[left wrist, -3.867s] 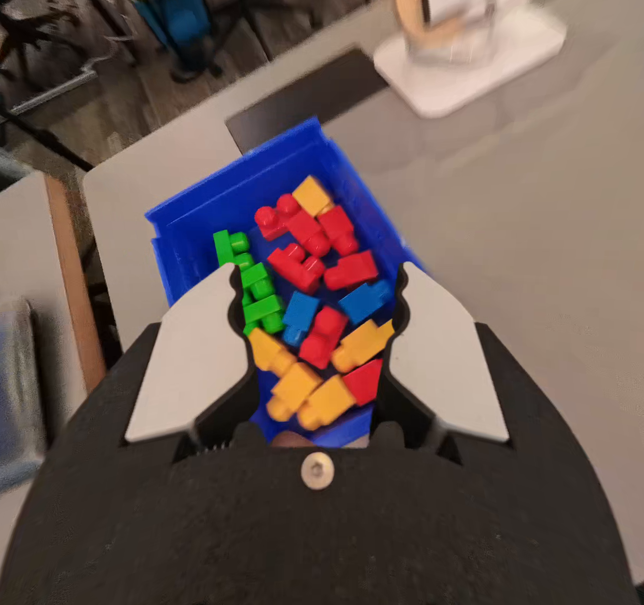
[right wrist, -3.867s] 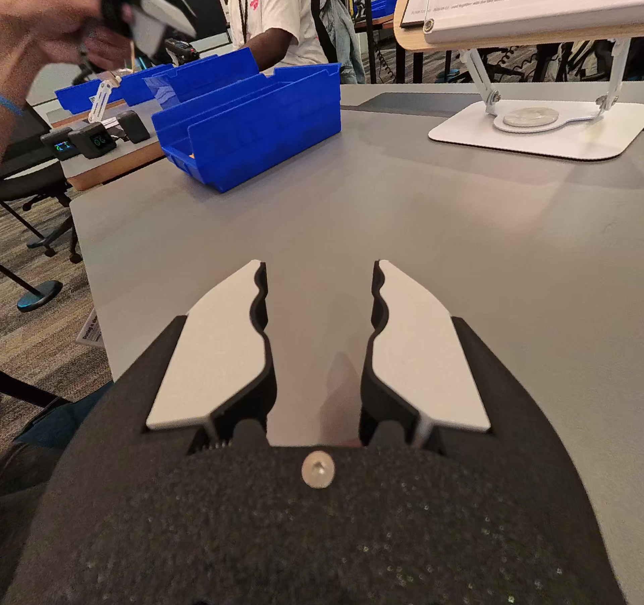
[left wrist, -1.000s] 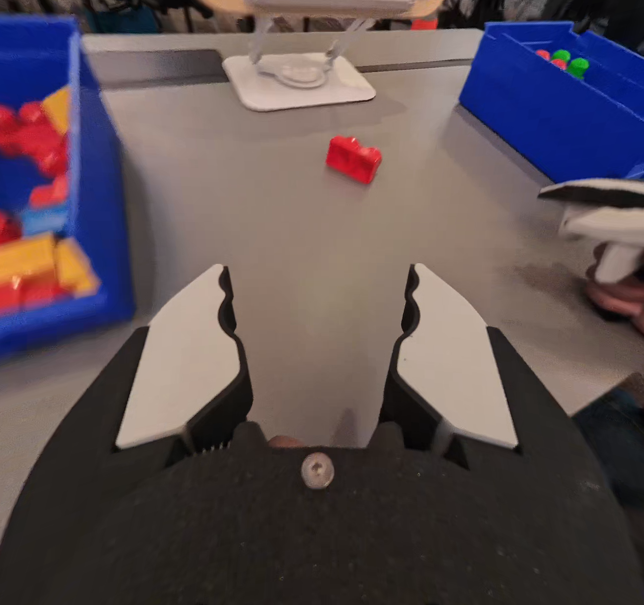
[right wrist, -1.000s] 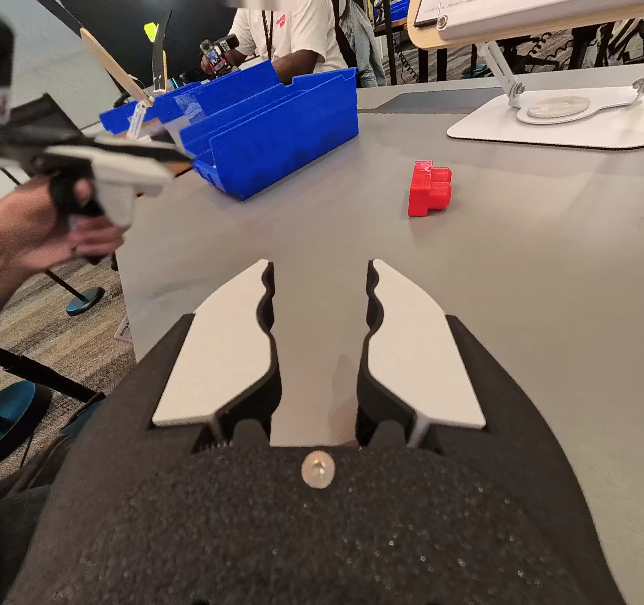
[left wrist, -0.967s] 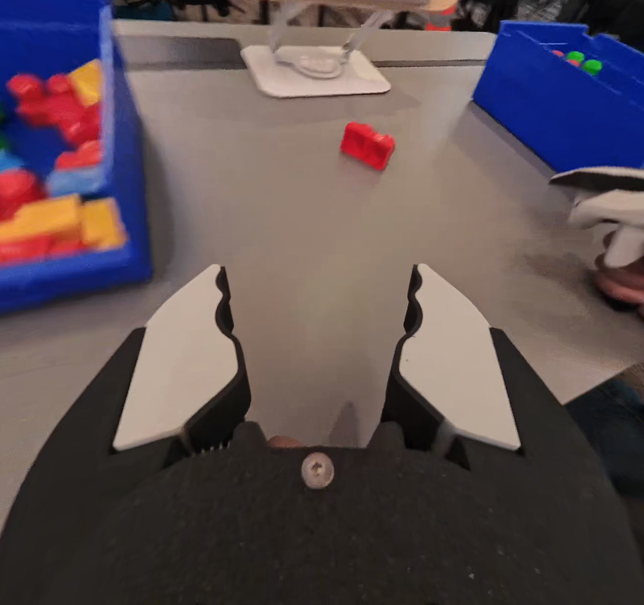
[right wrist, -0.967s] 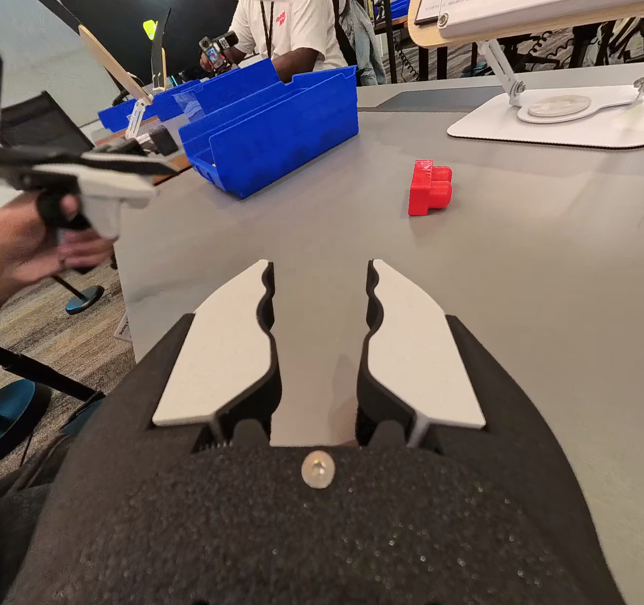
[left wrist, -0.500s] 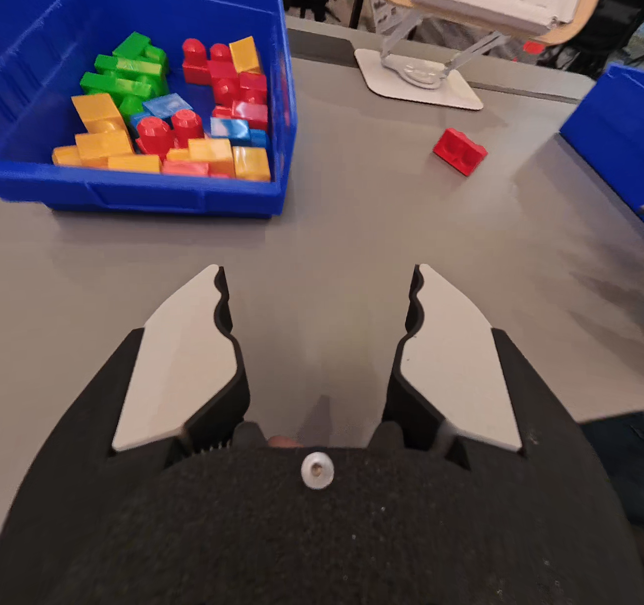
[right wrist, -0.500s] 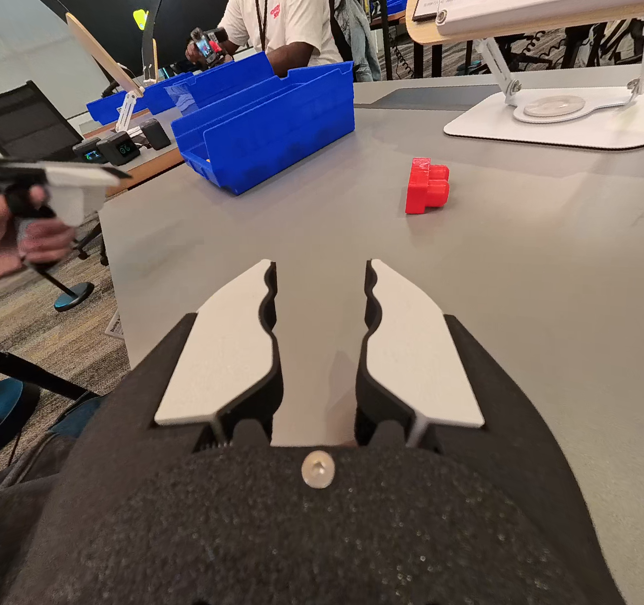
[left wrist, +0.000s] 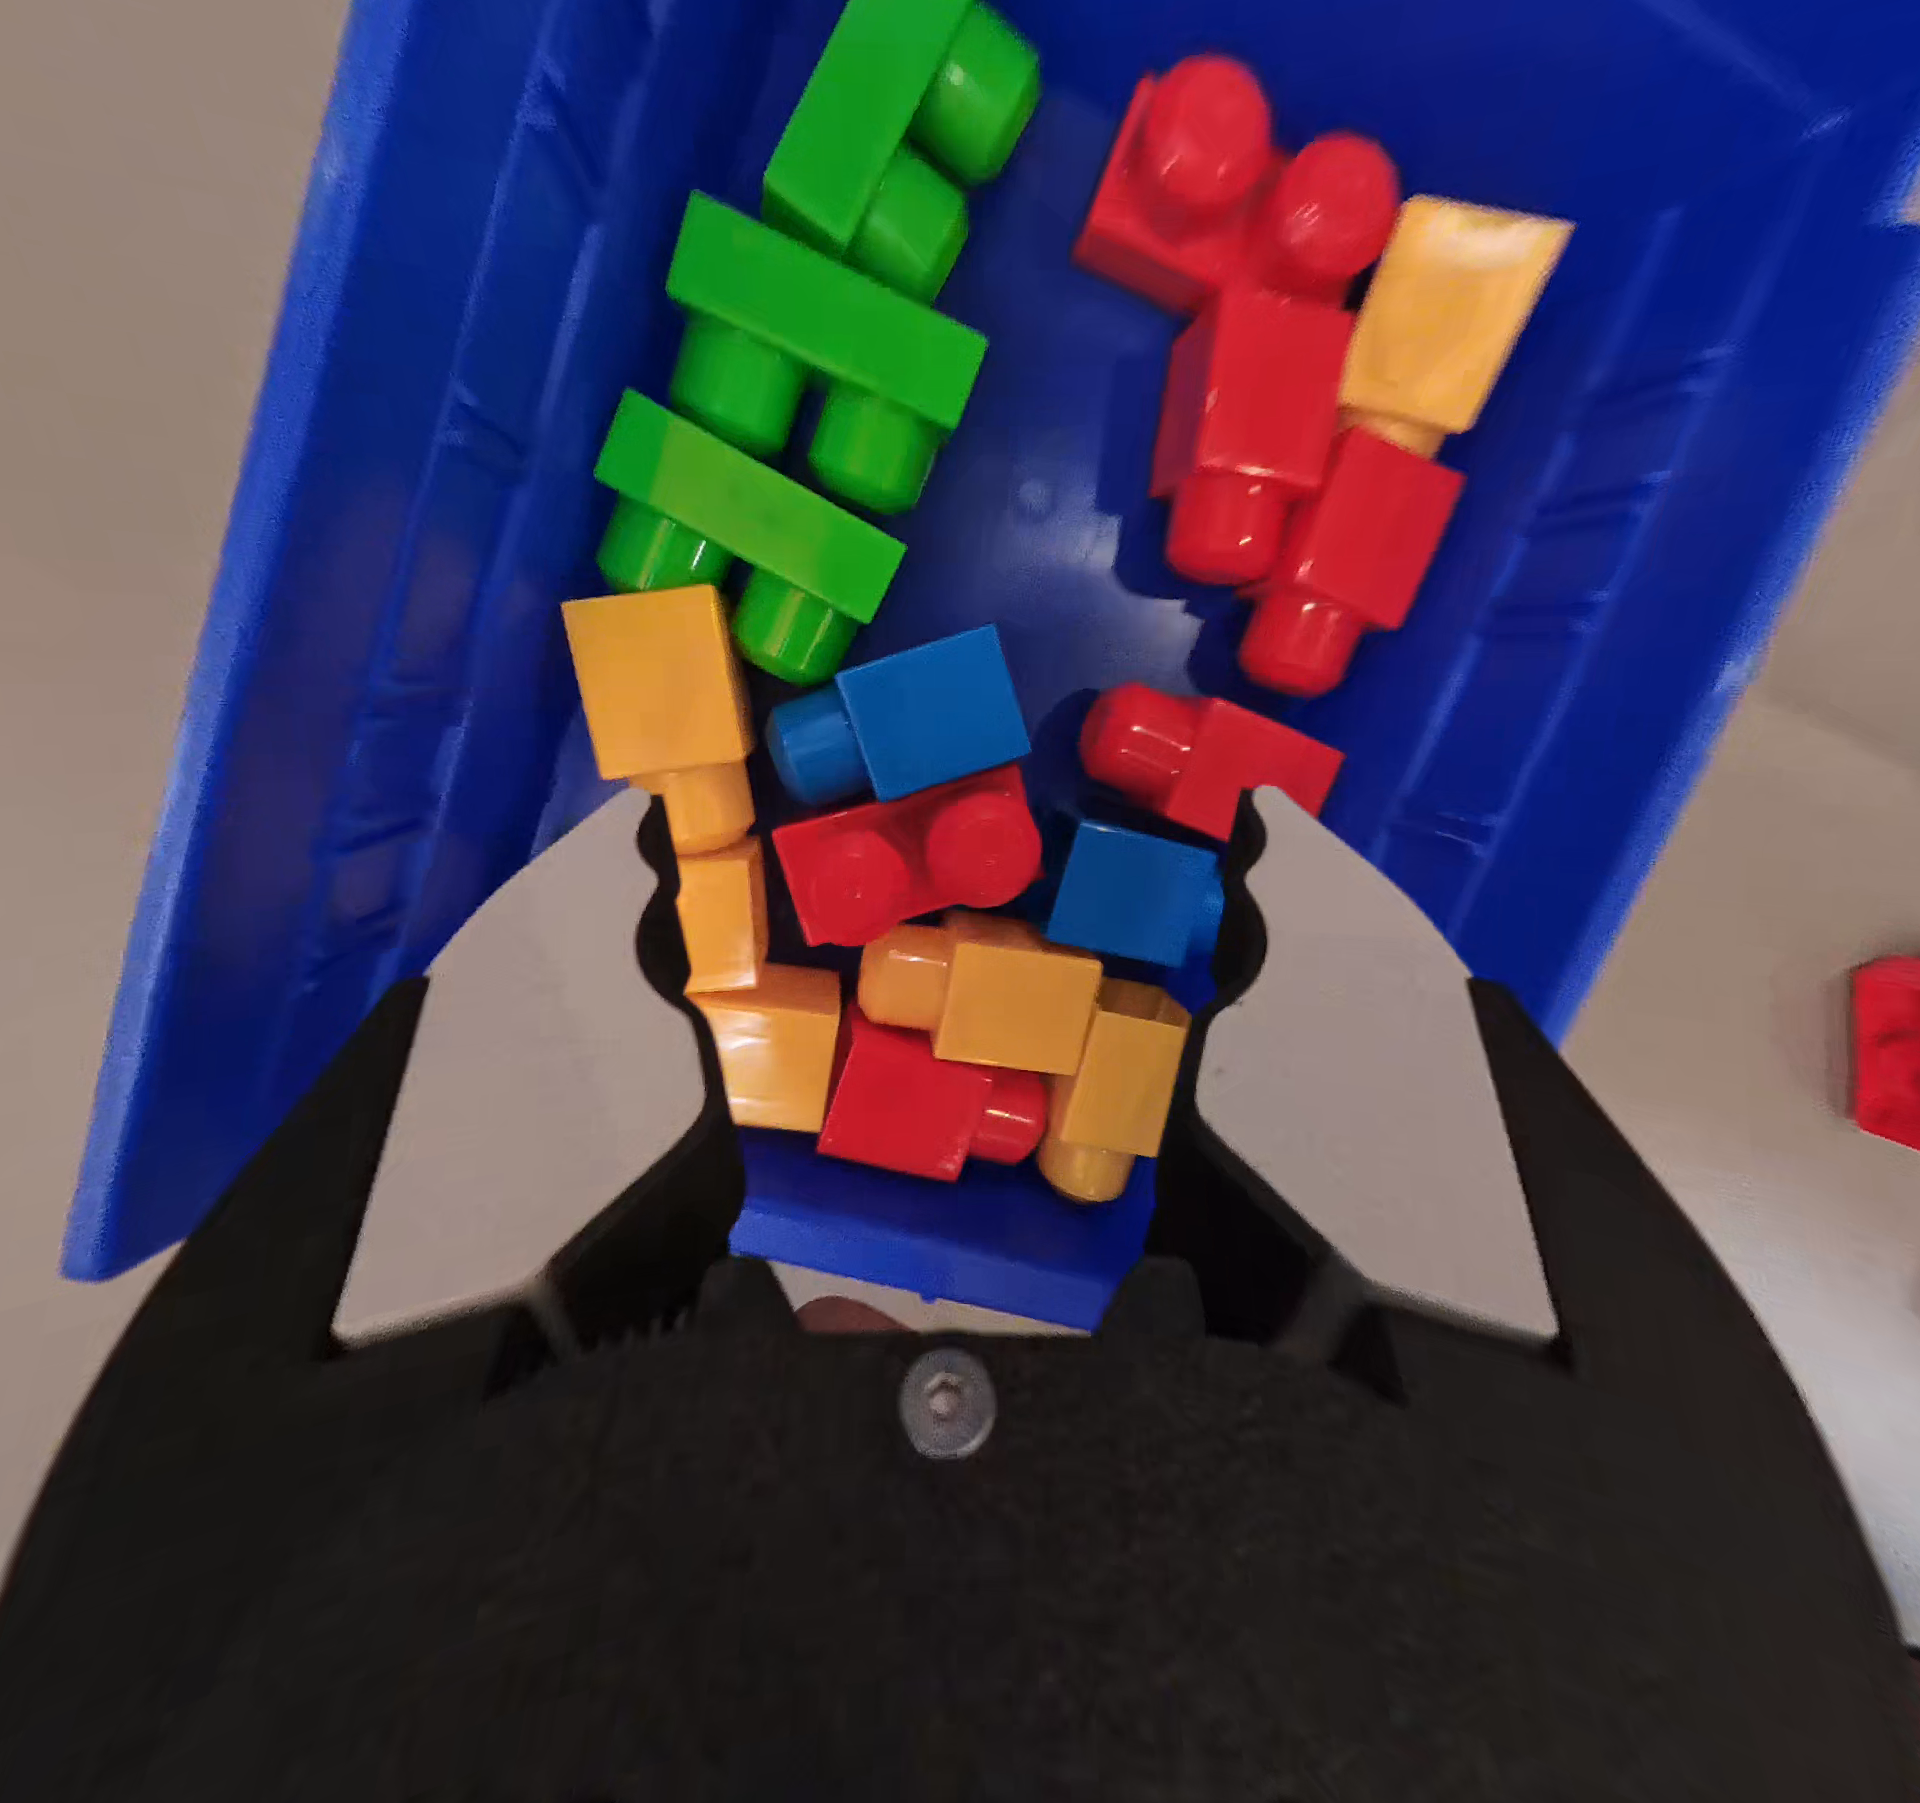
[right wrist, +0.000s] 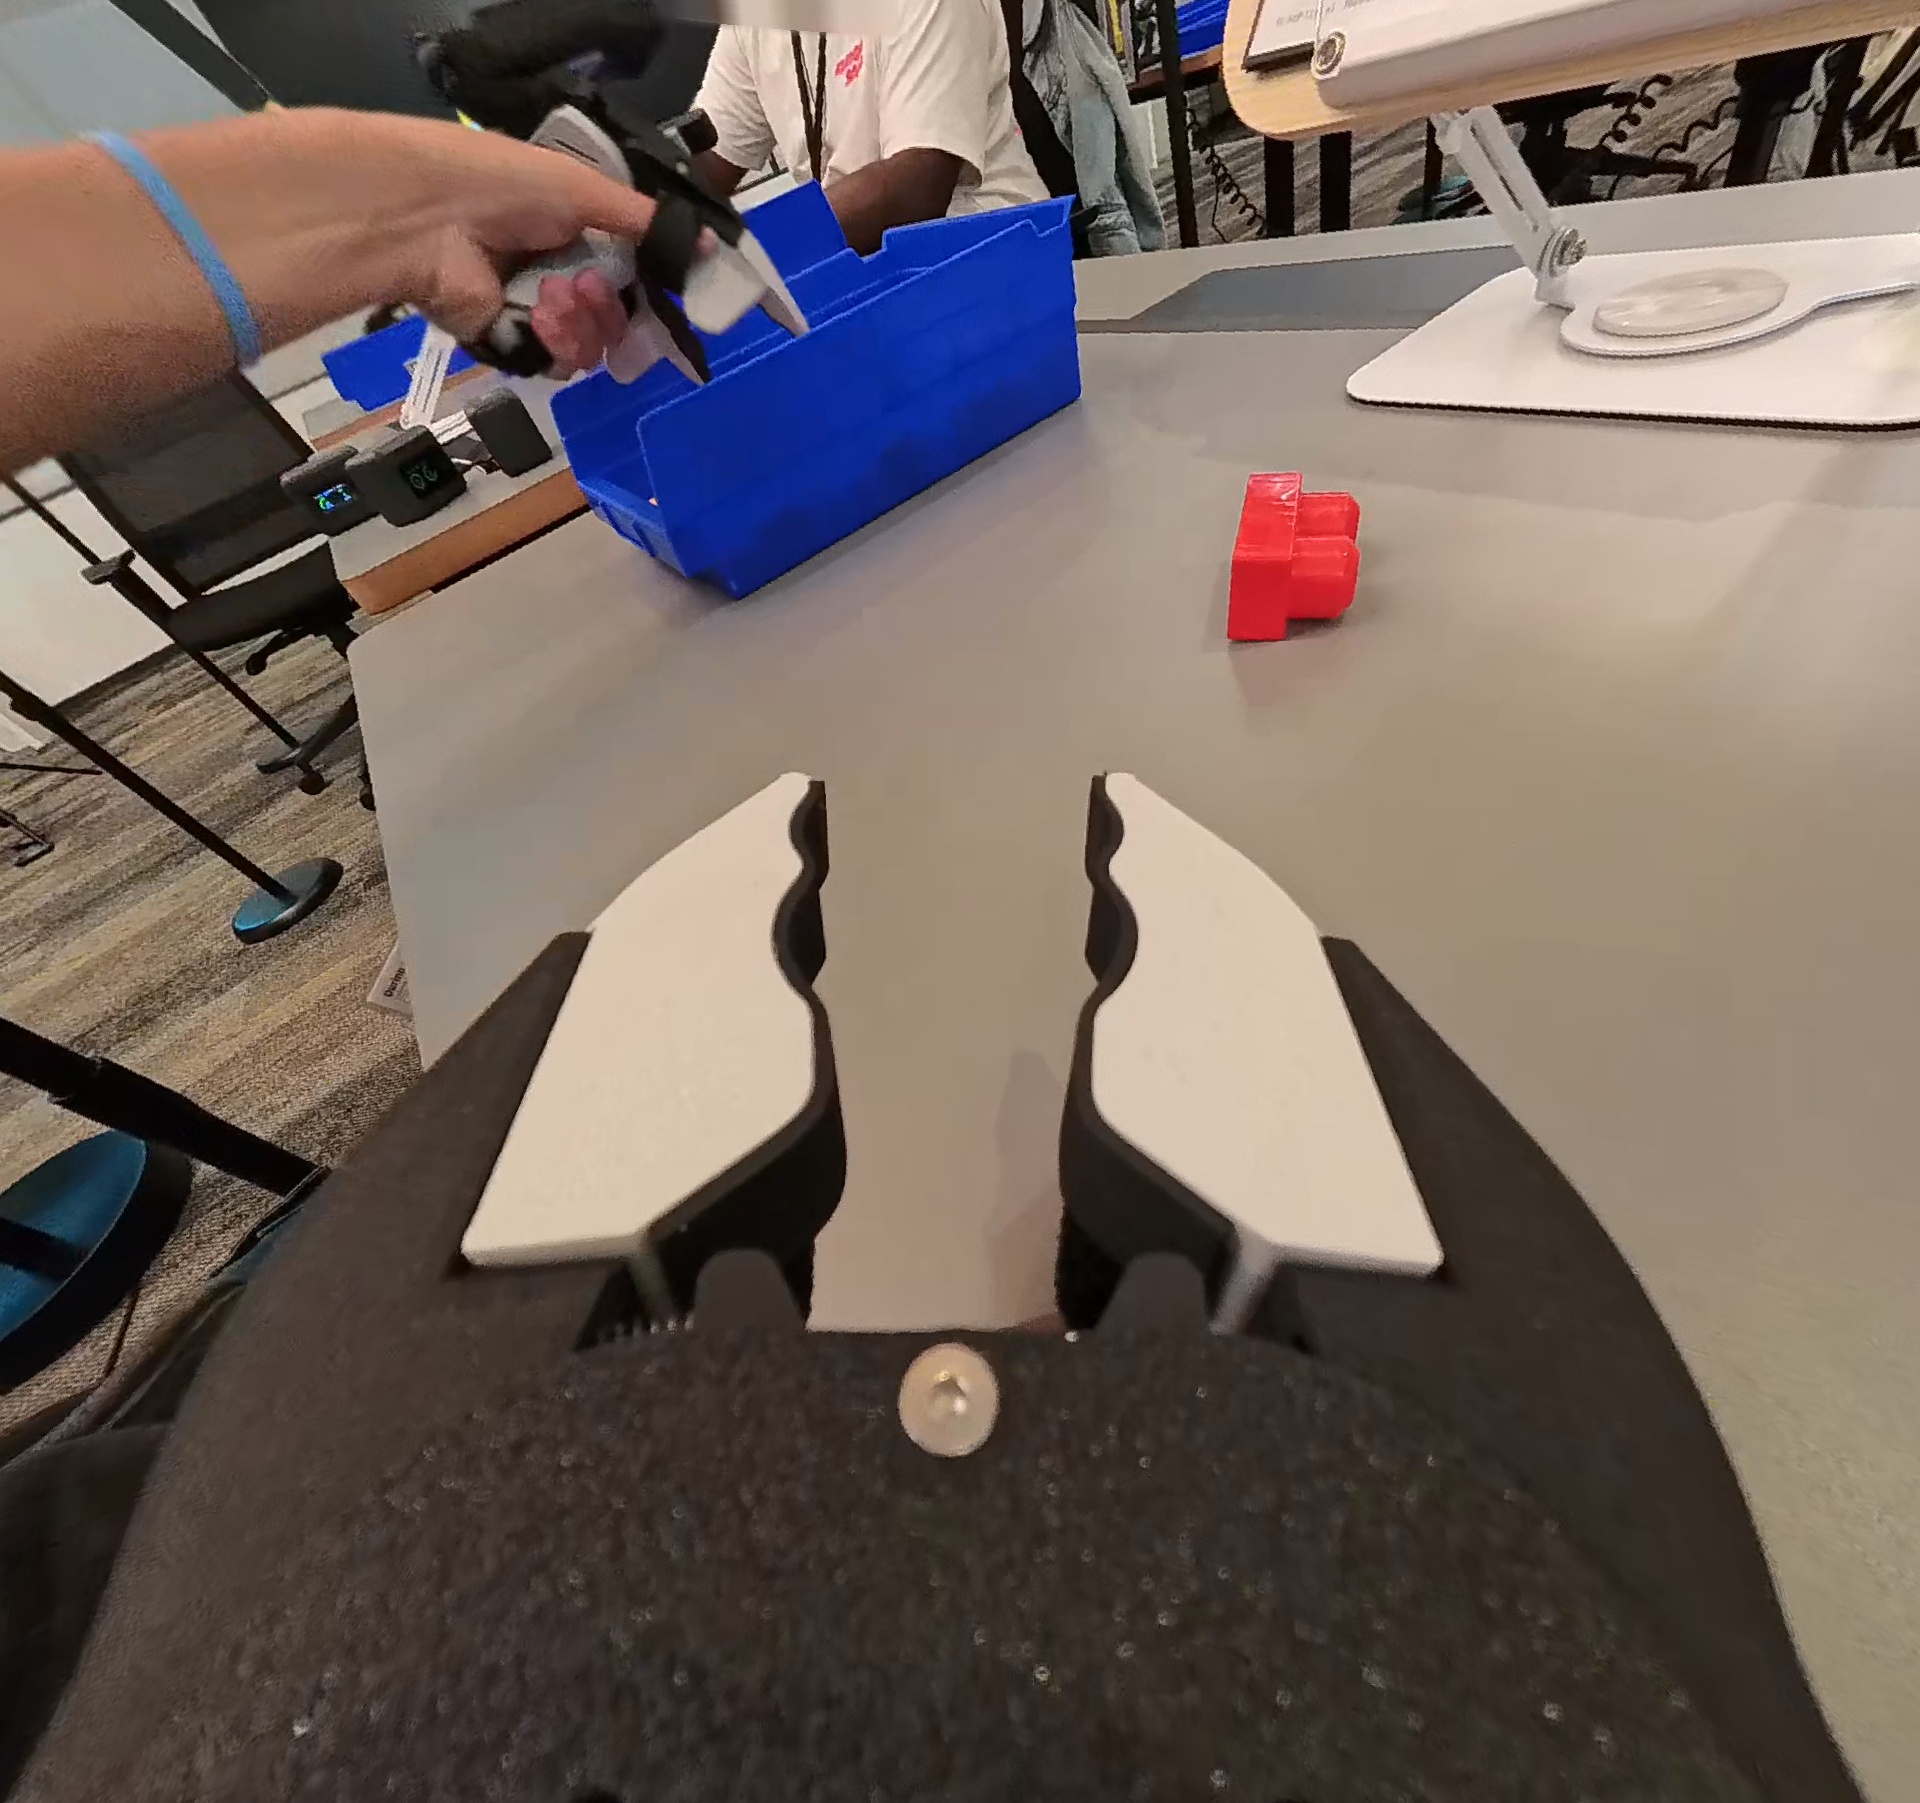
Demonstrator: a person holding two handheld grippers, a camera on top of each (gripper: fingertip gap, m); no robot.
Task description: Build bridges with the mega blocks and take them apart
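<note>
Hovering over the blue bin (left wrist: 343, 714), the left gripper (left wrist: 940, 818) has its jaws wide open and empty. I would lower straight onto the two-stud red block (left wrist: 904, 865) between the tips, at 12 o'clock, squeezing its flat sides. I count three green, two blue, about six yellow and six red blocks there. One red block (right wrist: 1288, 556) lies on the table (right wrist: 1558, 818), at 1 o'clock from the right gripper (right wrist: 954, 792), open and empty too.

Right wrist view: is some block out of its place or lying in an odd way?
Yes. One red two-stud block lies alone on the grey table, outside the blue bin. It rests on its side, with its studs pointing sideways.
</note>
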